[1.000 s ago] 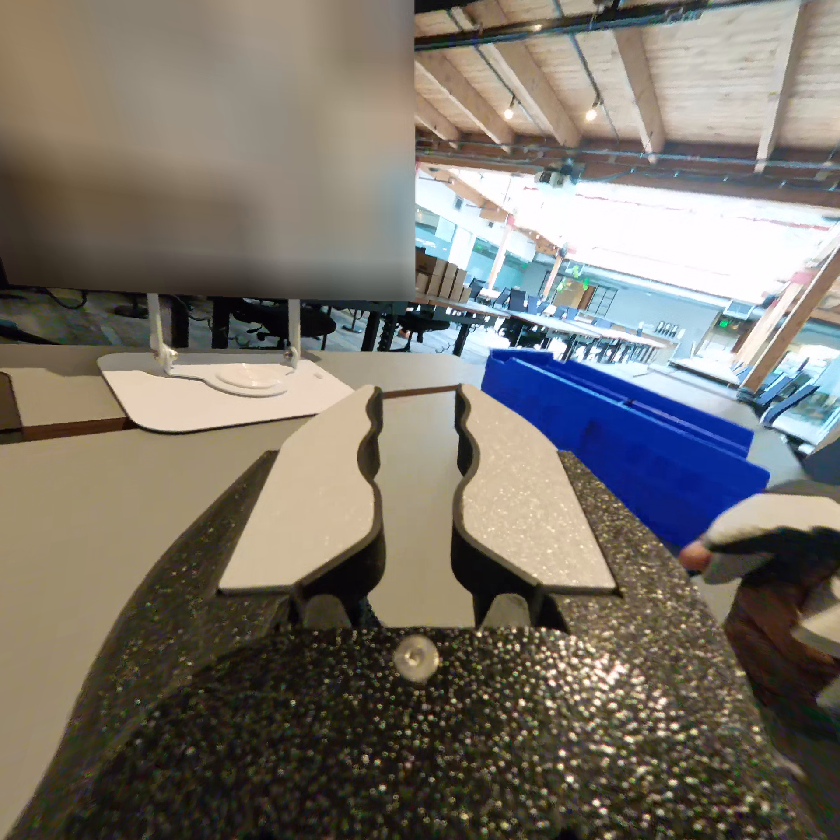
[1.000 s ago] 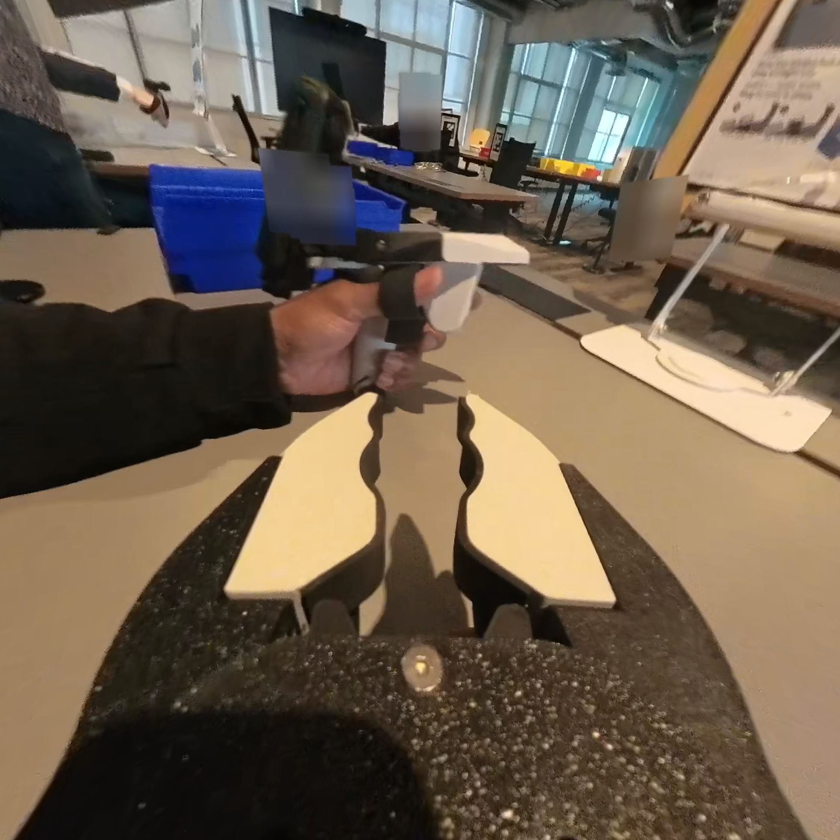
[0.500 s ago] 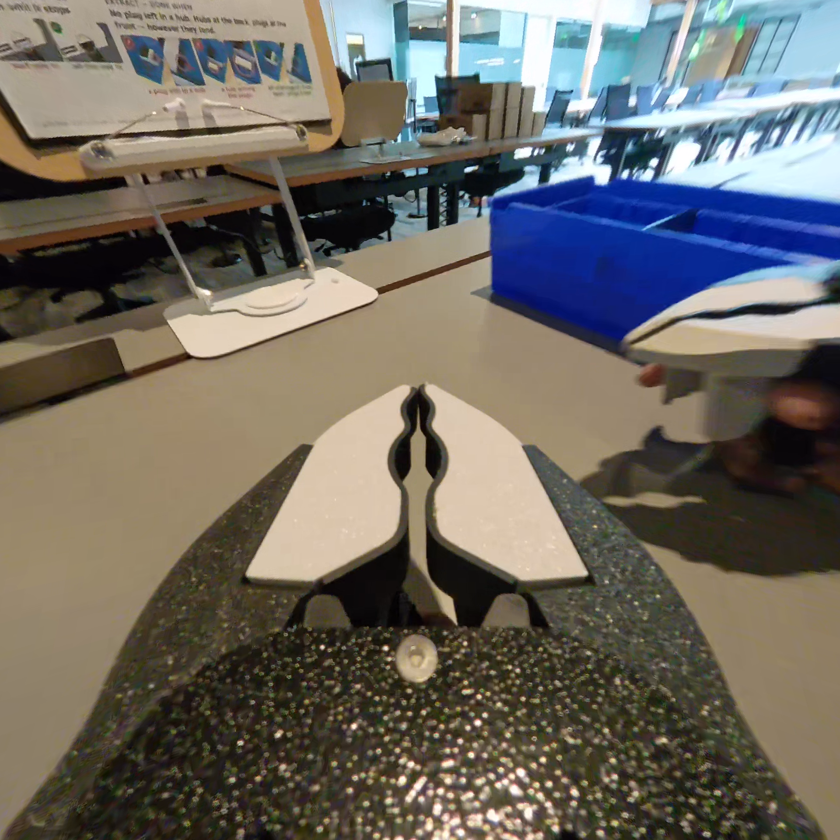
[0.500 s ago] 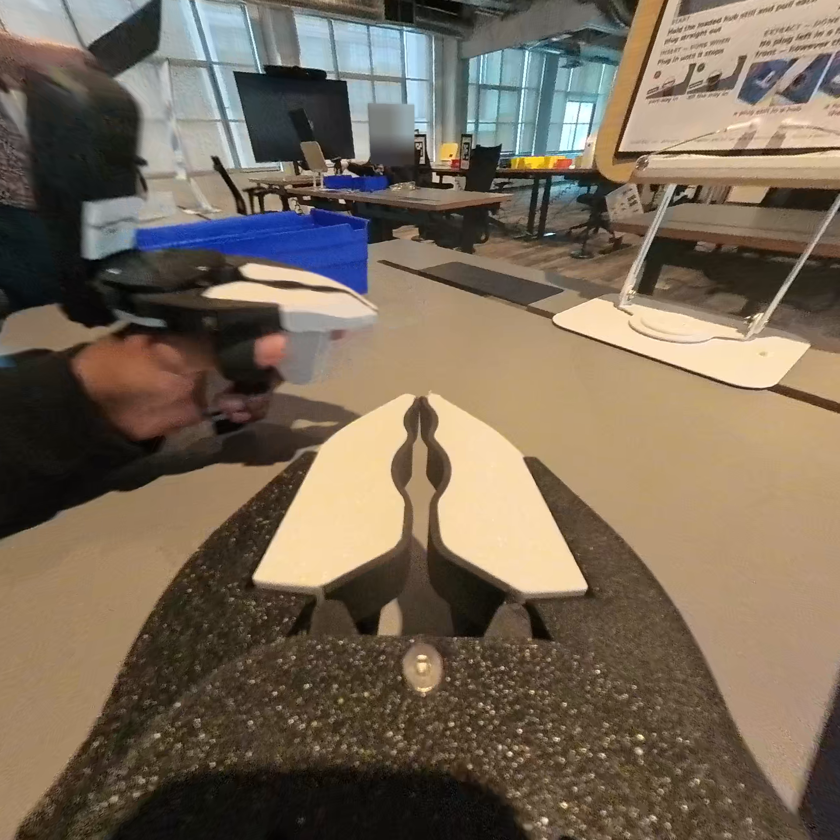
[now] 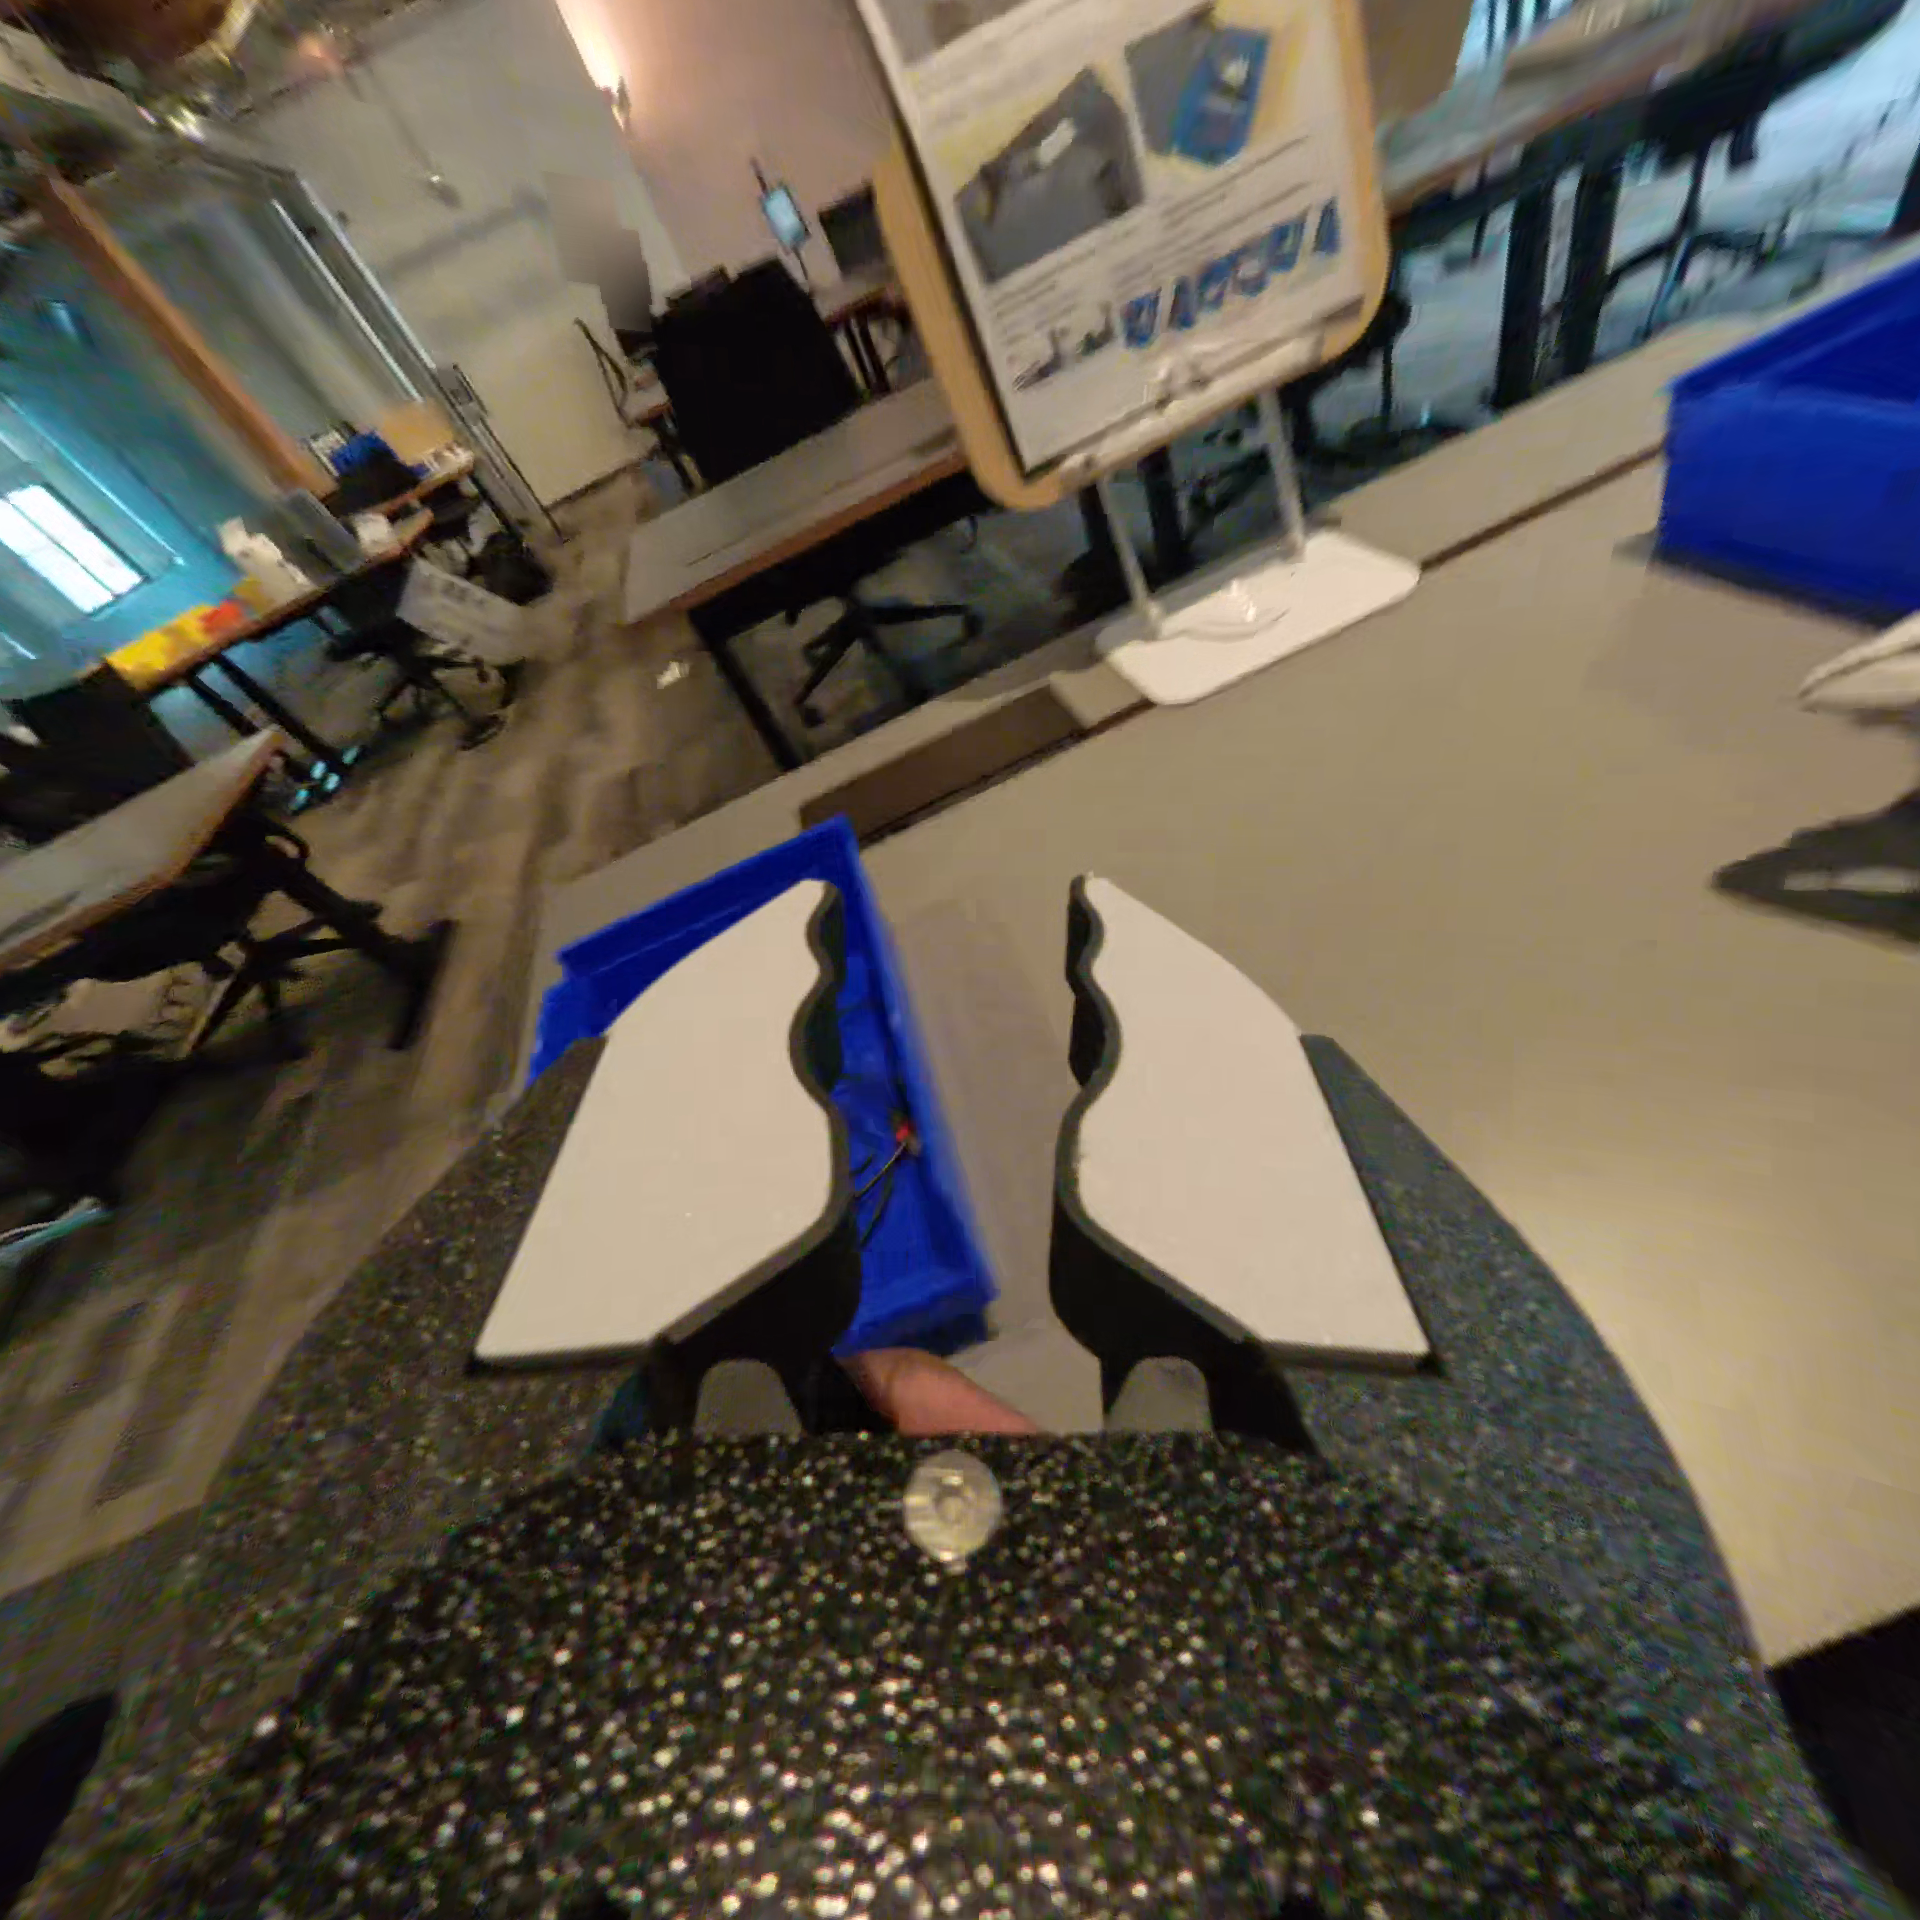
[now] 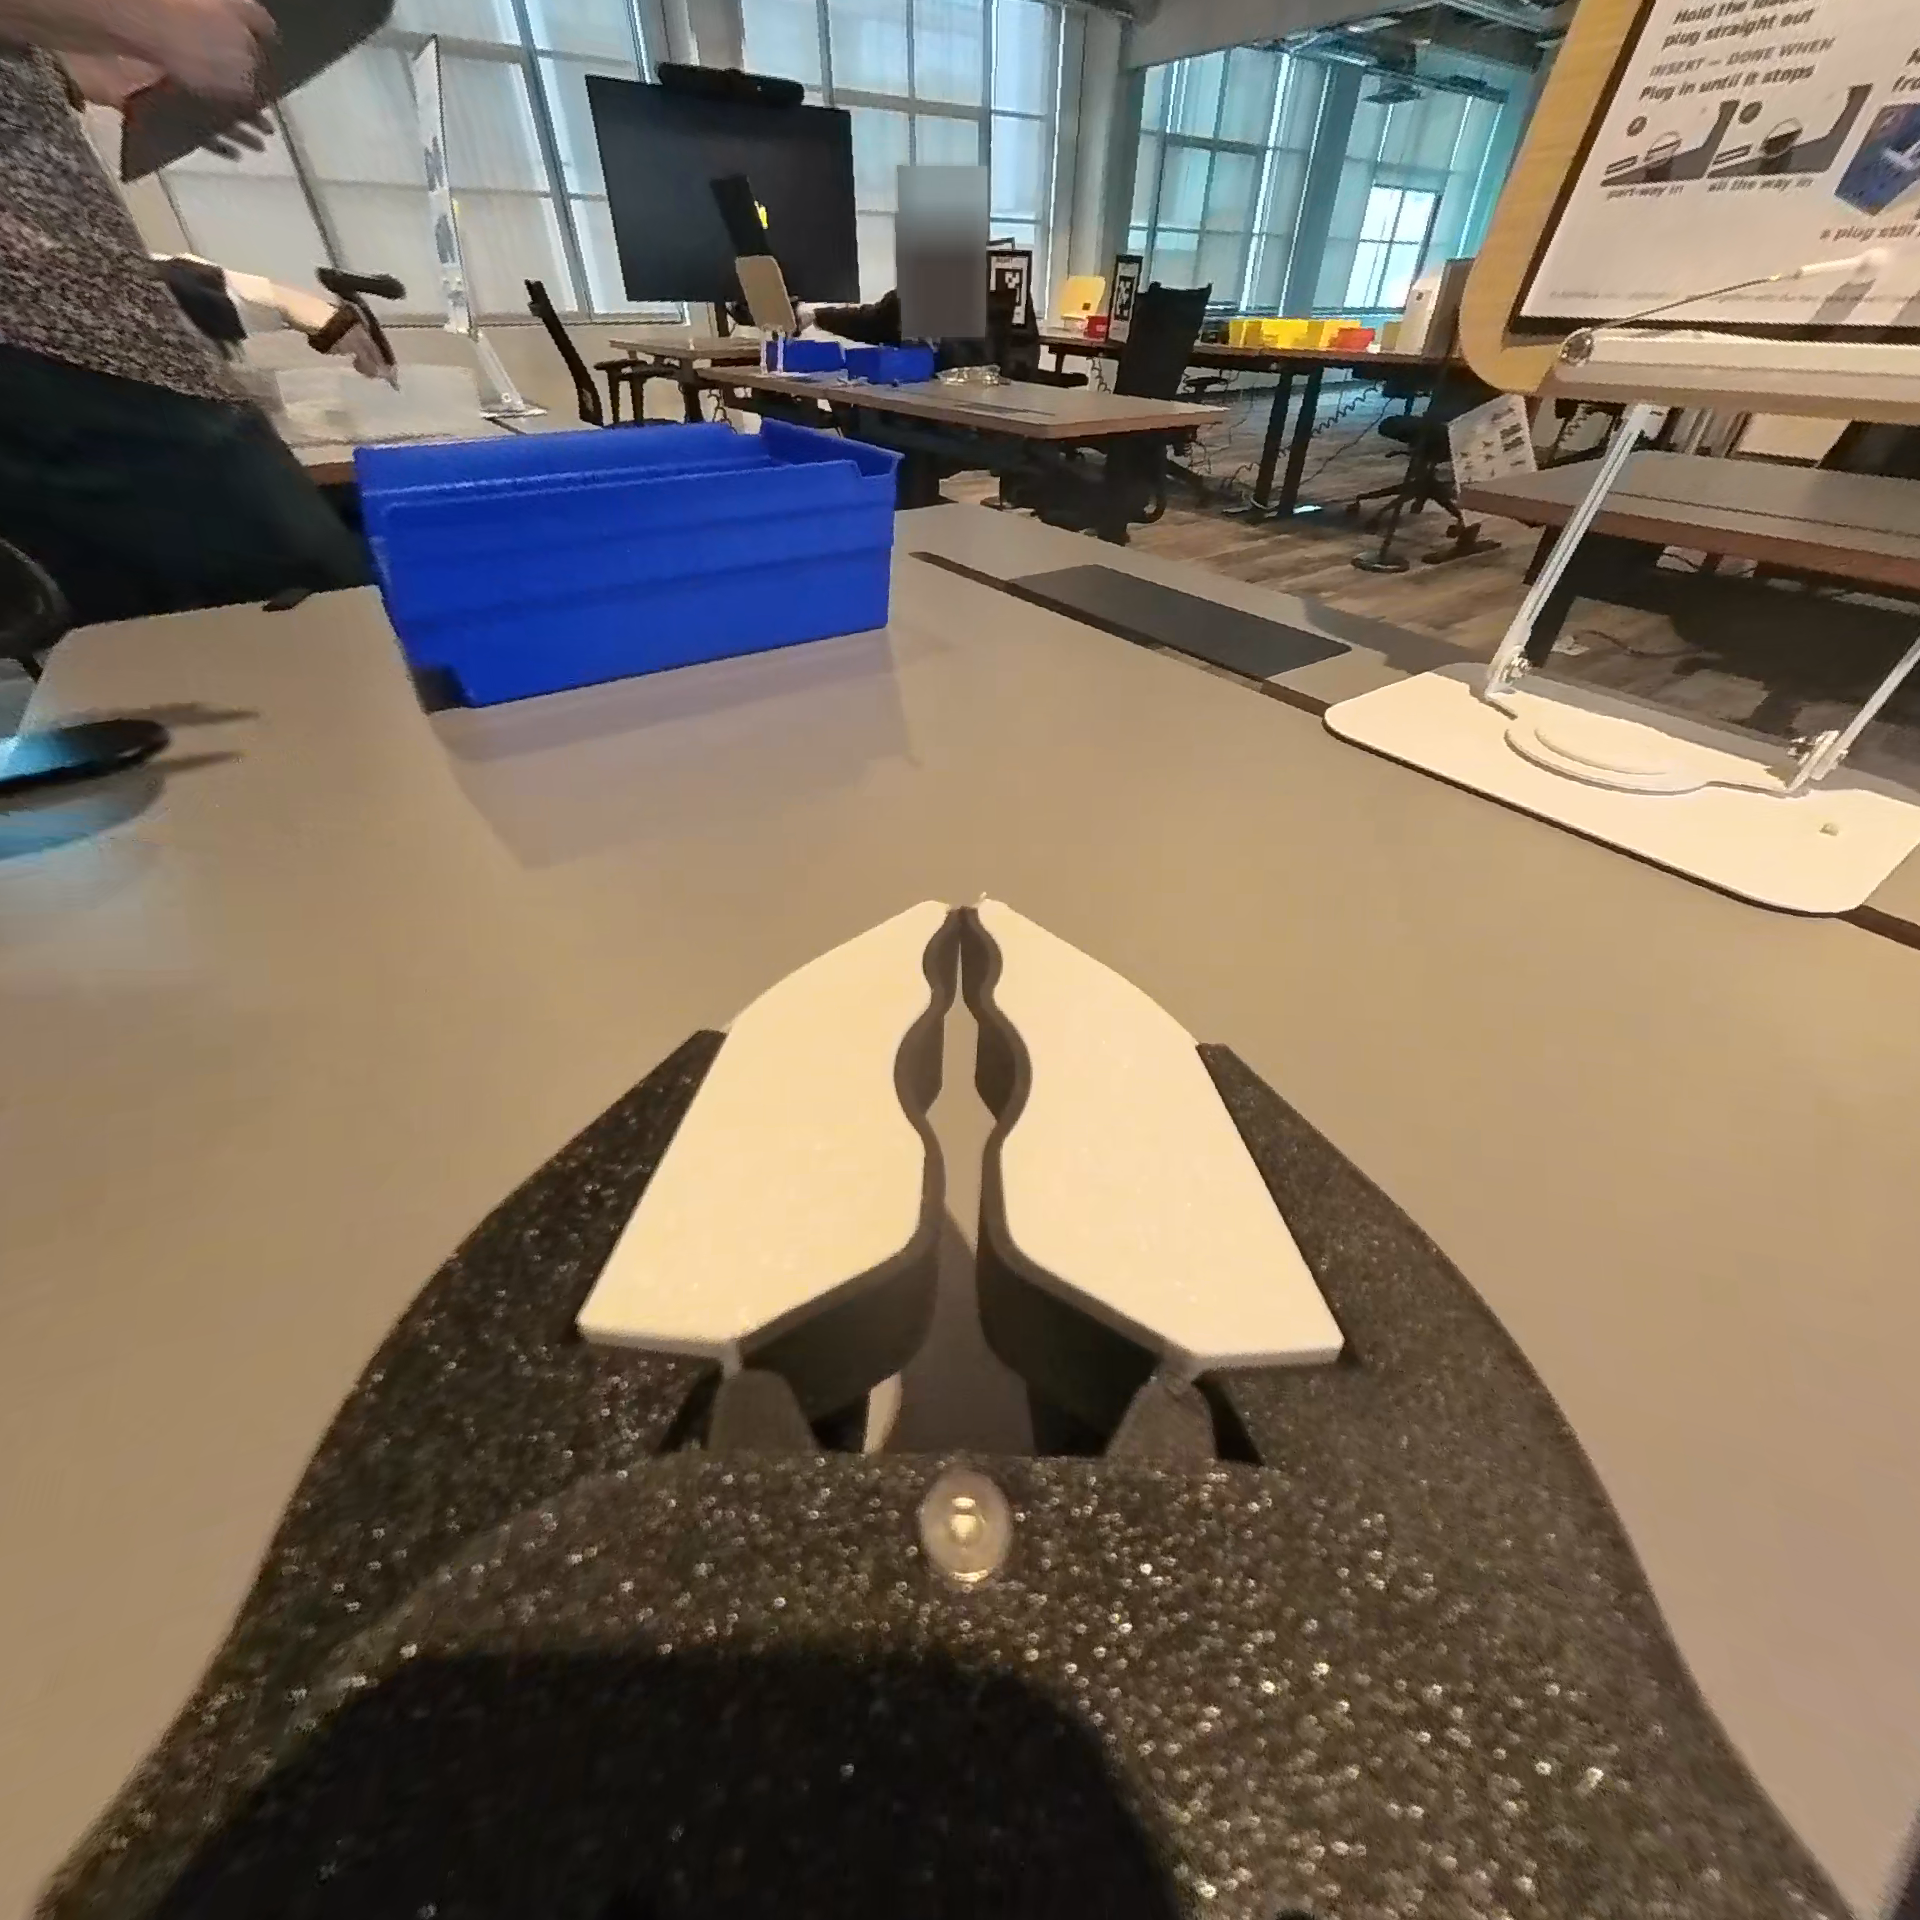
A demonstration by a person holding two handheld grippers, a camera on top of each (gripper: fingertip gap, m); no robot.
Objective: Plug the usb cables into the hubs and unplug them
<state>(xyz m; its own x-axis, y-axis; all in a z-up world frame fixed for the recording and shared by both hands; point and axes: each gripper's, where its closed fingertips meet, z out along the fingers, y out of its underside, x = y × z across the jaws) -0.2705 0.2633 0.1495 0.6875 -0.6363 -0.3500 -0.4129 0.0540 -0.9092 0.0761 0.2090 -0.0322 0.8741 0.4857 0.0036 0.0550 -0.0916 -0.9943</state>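
Only left tool (image 5: 951,904) shows narrow blue bin (image 5: 914,1143)

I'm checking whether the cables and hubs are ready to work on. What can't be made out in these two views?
- Left wrist view: the small blue plastic bin is mostly hidden by the open left tongs; only thin dark wires show, no plug or hub.
- Left wrist view: the right tongs are cut off by the edge.
- Right wrist view: the large blue plastic bin is seen side-on, so its wall hides the contents.

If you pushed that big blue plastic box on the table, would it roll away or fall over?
The big blue plastic bin would probably slide, not roll: it has flat sides. It looks wide and low on the smooth grey table, so tipping seems unlikely.
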